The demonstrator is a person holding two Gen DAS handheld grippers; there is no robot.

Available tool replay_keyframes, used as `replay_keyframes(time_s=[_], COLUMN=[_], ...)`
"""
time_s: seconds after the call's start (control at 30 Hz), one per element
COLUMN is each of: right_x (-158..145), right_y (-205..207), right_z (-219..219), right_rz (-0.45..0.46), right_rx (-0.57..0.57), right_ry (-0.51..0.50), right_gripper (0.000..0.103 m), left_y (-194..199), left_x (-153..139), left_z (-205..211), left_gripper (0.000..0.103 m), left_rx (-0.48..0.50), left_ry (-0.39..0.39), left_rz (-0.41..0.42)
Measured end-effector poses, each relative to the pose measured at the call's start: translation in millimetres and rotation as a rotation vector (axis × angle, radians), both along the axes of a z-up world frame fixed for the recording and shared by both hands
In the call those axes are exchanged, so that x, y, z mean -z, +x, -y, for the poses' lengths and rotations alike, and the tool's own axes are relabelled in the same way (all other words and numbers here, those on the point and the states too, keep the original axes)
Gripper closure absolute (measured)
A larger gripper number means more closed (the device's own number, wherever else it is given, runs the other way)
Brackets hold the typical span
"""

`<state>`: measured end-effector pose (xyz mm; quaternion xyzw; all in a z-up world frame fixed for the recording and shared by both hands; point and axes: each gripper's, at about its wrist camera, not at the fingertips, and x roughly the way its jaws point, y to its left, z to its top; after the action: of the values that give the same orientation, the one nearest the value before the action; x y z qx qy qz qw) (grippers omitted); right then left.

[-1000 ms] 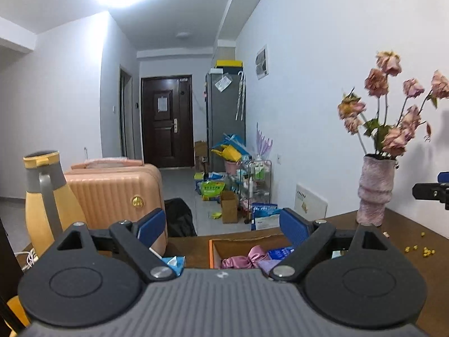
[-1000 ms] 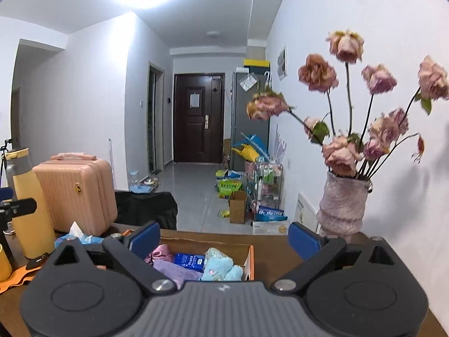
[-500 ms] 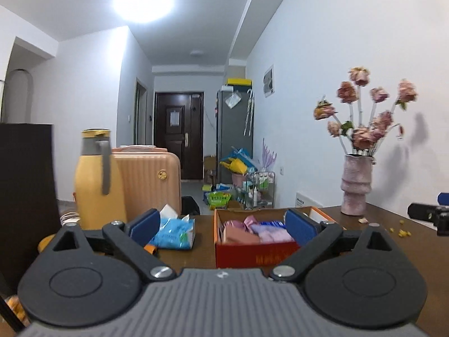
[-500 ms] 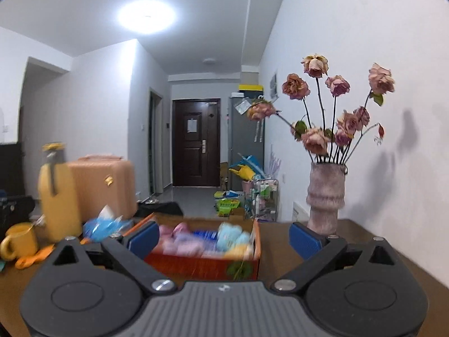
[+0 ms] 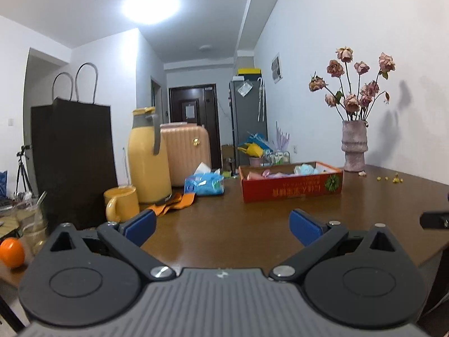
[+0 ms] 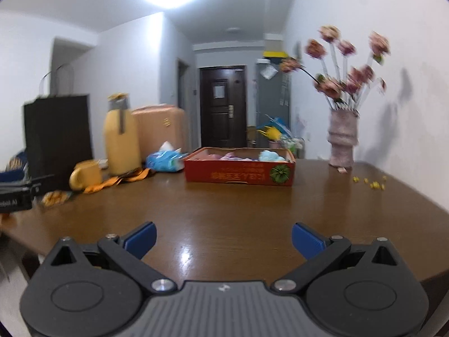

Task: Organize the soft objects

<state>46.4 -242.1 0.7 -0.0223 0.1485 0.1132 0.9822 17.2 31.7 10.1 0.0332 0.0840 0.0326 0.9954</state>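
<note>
A red cardboard box (image 5: 291,187) (image 6: 238,174) stands on the brown table (image 5: 252,230) (image 6: 238,219), far from both grippers. Pink, purple and light blue soft items (image 5: 304,169) (image 6: 269,156) lie inside it. My left gripper (image 5: 223,229) is open and empty, low over the table's near part. My right gripper (image 6: 224,238) is open and empty, also low near the front edge. The right gripper's tip shows at the right edge of the left wrist view (image 5: 435,220). The left gripper's tip shows at the left edge of the right wrist view (image 6: 16,193).
A blue tissue pack (image 5: 204,184), a yellow jug (image 5: 148,154), a yellow mug (image 5: 122,203), an orange strap (image 5: 172,203) and a black paper bag (image 5: 73,157) stand at the left. A vase of dried roses (image 5: 354,146) and yellow crumbs (image 5: 390,179) are at the right. An orange (image 5: 11,252) lies far left.
Both grippers have pulled back from right over the box to the near side of the table and dropped lower. The box now looks small and distant. Both stay open.
</note>
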Motion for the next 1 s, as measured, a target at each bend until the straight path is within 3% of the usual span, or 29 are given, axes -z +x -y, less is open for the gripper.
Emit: replay_keyframes(time_s=[0.2, 0.47, 1.0], right_x=[-8, -5, -3], right_y=[-13, 0, -3], right_z=[6, 12, 8], right_rz=[0.041, 0.011, 0.049], right_rx=[0.019, 0.048, 0.067], right_ry=[0.122, 0.135, 0.114], right_gripper=[0.000, 0.000, 0.000], left_y=[-6, -2, -3], left_x=[-11, -10, -13], left_z=[-5, -1, -1], left_gripper=[0.000, 0.000, 0.000], left_rx=[-0.003, 0.006, 0.003], left_ry=[-0.057, -0.049, -0.043], left_rz=[0.023, 0.007, 0.010])
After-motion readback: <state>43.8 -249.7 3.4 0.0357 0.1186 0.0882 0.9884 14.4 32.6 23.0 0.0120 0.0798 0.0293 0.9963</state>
